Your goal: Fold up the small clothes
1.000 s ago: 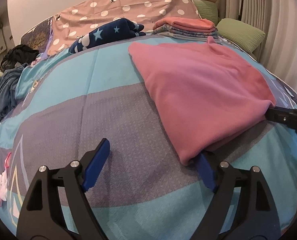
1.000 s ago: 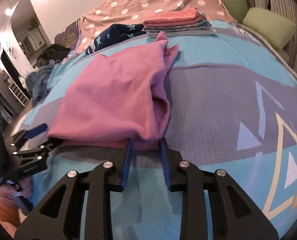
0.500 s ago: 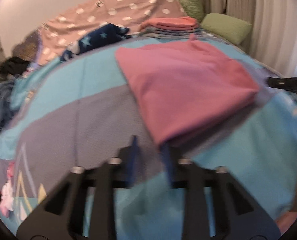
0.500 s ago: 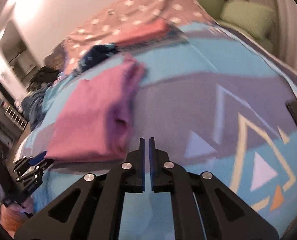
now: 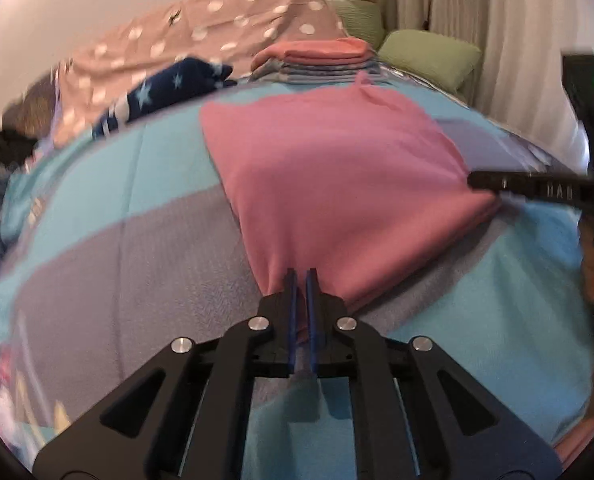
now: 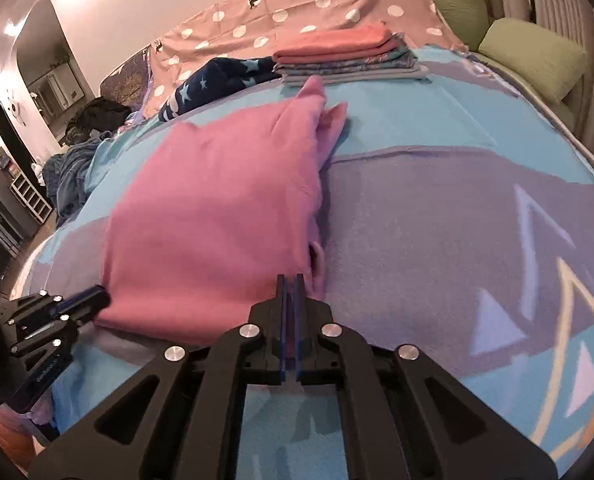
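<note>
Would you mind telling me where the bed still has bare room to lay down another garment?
Free: the bedspread right of the pink garment, and the stretch left of it in the left view. Crowded: the far end, with the folded stack, star blanket and green pillows.

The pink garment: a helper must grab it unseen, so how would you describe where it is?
On the blue and grey bedspread, it is the large pink garment lying nearest, both grippers at its near edge. Unlike the folded stack behind, it lies alone and loose.
</note>
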Available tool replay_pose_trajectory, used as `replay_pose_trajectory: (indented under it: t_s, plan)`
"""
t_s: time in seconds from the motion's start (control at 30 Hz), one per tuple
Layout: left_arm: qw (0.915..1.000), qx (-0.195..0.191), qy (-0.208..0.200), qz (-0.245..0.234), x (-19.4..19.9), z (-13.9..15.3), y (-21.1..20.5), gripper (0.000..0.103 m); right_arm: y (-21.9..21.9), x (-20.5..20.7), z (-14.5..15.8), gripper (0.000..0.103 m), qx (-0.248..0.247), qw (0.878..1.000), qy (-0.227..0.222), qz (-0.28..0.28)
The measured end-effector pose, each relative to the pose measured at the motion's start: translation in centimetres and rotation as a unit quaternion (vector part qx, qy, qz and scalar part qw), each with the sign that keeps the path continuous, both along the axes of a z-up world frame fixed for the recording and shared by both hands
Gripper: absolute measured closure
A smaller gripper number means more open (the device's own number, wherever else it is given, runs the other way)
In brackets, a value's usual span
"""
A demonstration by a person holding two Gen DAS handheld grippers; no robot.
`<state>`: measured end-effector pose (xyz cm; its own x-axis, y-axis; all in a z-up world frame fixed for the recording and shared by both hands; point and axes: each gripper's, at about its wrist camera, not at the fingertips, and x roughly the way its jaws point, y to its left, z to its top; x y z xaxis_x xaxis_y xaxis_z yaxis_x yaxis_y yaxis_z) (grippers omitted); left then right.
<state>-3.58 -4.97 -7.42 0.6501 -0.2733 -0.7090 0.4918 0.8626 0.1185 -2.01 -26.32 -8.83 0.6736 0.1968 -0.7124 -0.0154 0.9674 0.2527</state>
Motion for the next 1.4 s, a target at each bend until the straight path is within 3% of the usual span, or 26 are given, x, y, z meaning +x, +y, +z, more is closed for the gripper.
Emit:
replay_pose_trajectory:
  t_s: [0.03, 0.1, 0.2, 0.27, 0.33, 0.4, 0.5, 0.53, 0.57, 0.6, 0.73, 0.83, 0.93, 1.03, 1.2, 1.4]
  plan:
    - [0.9998, 0.016, -0.009, -0.010, -0.3, 0.1, -0.4, 0.096, 0.1, -0.1, 0.3, 0.084, -0.024, 1.000, -0.005, -0.003]
    - [0.9997, 0.021, -0.003, -0.015, -0.3, 0.4, -0.6, 0.096, 0.3, 0.1, 0.5, 0.084, -0.034, 0.999, -0.006, 0.003]
    - [0.9984, -0.045, 0.031, -0.012, 0.6, 1.8, 0.4, 0.096, -0.1, -0.1, 1.9, 0.084, -0.006, 0.999, -0.037, -0.002]
    - [0.9964, -0.082, 0.024, 0.005, 1.2, 3.0, 1.1, 0.094, -0.1, -0.4, 3.4, 0.075, -0.027, 0.996, -0.087, -0.022]
    - [0.9956, -0.090, 0.000, 0.026, 2.0, 4.2, 1.2, 0.085, 0.6, -0.3, 4.2, 0.074, -0.046, 0.994, -0.102, -0.014]
    - [0.9947, -0.085, -0.029, 0.050, 3.3, 5.2, 1.2, 0.080, 0.8, 1.0, 4.6, 0.074, -0.039, 0.995, -0.091, 0.010]
    - [0.9944, -0.079, -0.040, 0.057, 5.6, 5.9, 0.7, 0.080, 0.8, 3.7, 4.9, 0.087, -0.027, 0.997, -0.063, 0.031]
    - [0.9947, -0.074, -0.040, 0.058, 6.4, 6.0, 0.3, 0.081, 0.8, 4.7, 5.0, 0.093, -0.026, 0.997, -0.058, 0.039]
    - [0.9951, -0.073, -0.036, 0.056, 6.9, 6.1, 0.1, 0.088, 0.7, 5.7, 5.1, 0.096, -0.026, 0.998, -0.051, 0.042]
    - [0.9955, -0.077, -0.024, 0.050, 7.8, 6.1, -0.2, 0.094, 0.9, 6.1, 5.0, 0.096, -0.021, 0.998, -0.045, 0.043]
    - [0.9935, -0.103, 0.025, 0.043, 10.3, 4.9, -1.1, 0.095, 0.8, 8.8, 5.2, 0.097, 0.028, 0.997, -0.028, 0.072]
    - [0.9925, -0.089, 0.058, 0.061, 12.4, 2.3, -1.4, 0.094, 0.7, 10.6, 4.4, 0.097, 0.047, 0.995, -0.012, 0.088]
    - [0.9911, -0.097, 0.066, 0.064, 12.8, 0.0, -0.8, 0.094, -0.5, 13.1, 0.4, 0.103, 0.024, 0.997, 0.045, 0.056]
    - [0.9902, -0.109, 0.065, 0.058, 12.4, 0.1, -0.3, 0.094, -2.2, 12.9, -0.6, 0.103, 0.080, 0.994, 0.037, 0.067]
    - [0.9865, -0.131, 0.079, 0.056, 12.6, -0.1, 0.4, 0.094, -1.6, 12.4, -0.2, 0.103, 0.057, 0.995, 0.032, 0.069]
    - [0.9884, -0.123, 0.071, 0.055, 12.6, 0.9, 0.4, 0.094, -1.7, 12.6, 0.1, 0.103, 0.038, 0.998, 0.025, 0.050]
